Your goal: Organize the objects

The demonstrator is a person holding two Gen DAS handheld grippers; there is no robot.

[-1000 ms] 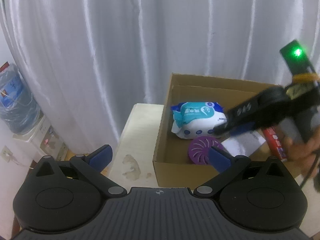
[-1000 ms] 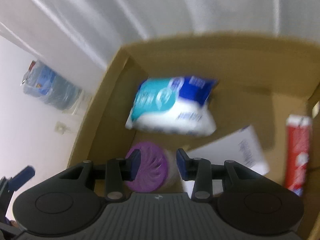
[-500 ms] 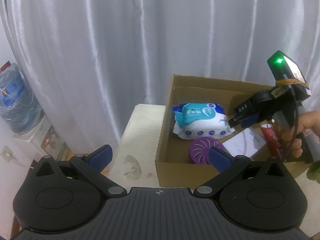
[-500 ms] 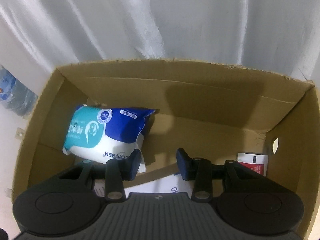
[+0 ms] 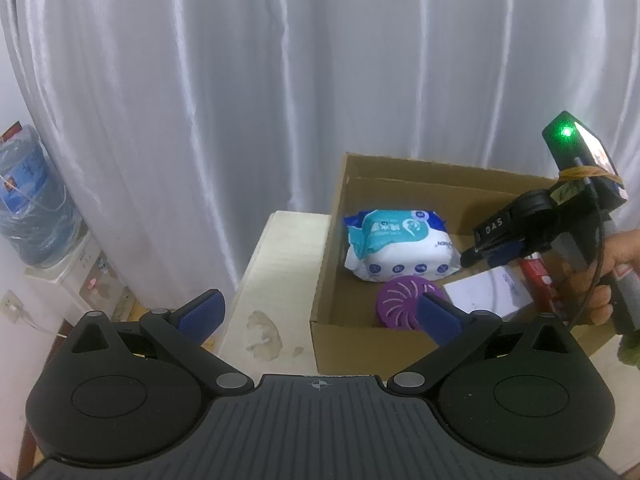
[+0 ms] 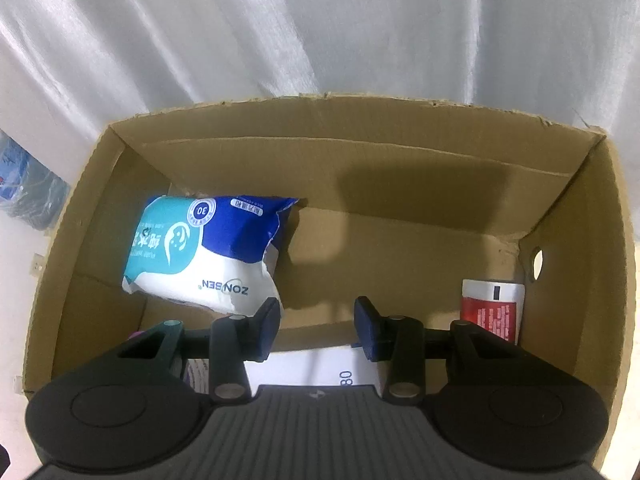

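Observation:
An open cardboard box stands on a cream table. Inside lie a blue-and-white wet wipes pack, a purple round slotted disc, a white carton and a red tube. My right gripper hovers over the box's right half, pointing steeply down. In its own view the right gripper is open with a small gap and nothing between the fingers; the wipes lie to the left, the red tube to the right, the white carton below. My left gripper is wide open and empty, in front of the box.
White curtains hang right behind the table and box. A blue water bottle on a dispenser stands far left. The cream table top has a worn patch left of the box. A person's hand holds the right gripper's handle.
The right gripper drew back to the right over the box and its view swung from the purple disc to the back wall. The left gripper stayed still.

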